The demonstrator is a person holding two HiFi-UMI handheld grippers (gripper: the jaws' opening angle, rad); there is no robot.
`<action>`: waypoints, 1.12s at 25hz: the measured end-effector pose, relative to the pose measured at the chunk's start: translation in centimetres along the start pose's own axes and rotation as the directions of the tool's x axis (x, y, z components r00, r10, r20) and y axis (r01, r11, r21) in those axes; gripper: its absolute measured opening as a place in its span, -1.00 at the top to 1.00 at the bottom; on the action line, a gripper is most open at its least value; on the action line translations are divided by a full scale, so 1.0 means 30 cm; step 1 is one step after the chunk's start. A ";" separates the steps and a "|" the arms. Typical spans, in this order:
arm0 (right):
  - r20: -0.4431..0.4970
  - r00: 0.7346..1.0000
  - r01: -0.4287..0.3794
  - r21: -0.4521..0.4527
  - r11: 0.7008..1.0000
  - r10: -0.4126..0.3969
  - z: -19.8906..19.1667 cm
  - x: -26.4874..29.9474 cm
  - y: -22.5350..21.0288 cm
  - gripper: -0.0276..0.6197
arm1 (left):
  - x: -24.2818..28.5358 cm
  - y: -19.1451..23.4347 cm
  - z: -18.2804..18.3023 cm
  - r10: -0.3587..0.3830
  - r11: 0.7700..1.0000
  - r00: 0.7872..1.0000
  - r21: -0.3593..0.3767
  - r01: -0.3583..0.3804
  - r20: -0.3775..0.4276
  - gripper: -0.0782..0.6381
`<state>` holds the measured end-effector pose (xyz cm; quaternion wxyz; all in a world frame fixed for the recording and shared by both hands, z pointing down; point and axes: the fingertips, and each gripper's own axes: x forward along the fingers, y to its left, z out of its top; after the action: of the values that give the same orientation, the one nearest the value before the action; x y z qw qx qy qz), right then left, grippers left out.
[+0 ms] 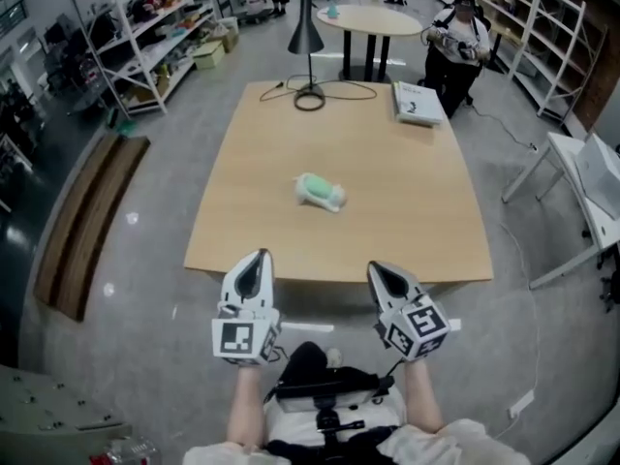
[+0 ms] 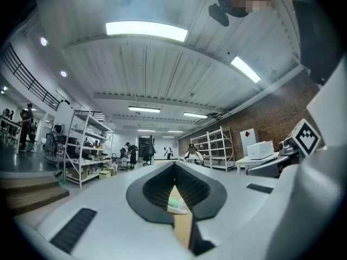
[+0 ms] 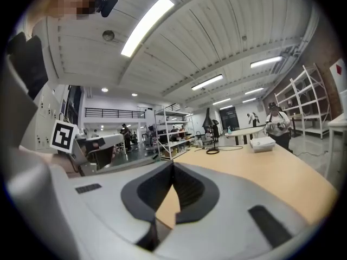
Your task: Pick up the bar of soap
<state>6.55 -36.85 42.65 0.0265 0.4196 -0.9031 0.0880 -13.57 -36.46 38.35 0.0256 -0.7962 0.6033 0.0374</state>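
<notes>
Lying on table (image 1: 407,211), soap bar (image 1: 321,191); left tongs (image 1: 260,257), right tongs (image 1: 377,268) closed.

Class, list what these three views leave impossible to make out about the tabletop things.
Pale green and white soap bar: too small in the head view to tell wrapper from bare soap; left gripper view shows only a sliver past its jaws.
White flat box: print too small, head view.
</notes>
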 end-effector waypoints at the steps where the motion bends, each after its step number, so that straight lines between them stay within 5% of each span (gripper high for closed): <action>1: 0.001 1.000 -0.007 0.005 1.000 0.007 0.011 0.042 -0.027 0.90 | 0.053 0.009 -0.005 -0.003 1.000 1.000 -0.003 0.003 -0.004 0.75; 7: 0.050 0.997 -0.060 0.006 0.998 0.060 0.082 0.264 -0.132 0.90 | 0.357 0.092 -0.050 -0.019 1.000 1.000 0.001 0.019 -0.008 0.75; 13: 0.022 1.000 0.000 -0.007 1.000 0.000 0.123 0.488 -0.292 0.90 | 0.610 0.132 -0.128 -0.082 0.997 0.996 -0.019 0.081 -0.029 0.75; 28: -0.119 0.993 0.021 0.009 1.000 -0.020 0.013 0.854 -0.518 0.90 | 0.930 0.322 -0.330 -0.077 0.994 0.990 -0.083 0.067 -0.122 0.74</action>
<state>1.85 -66.04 47.52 0.0791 0.4230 -0.8950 0.1171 -15.07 -66.68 45.74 -0.0423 -0.8187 0.5726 0.0104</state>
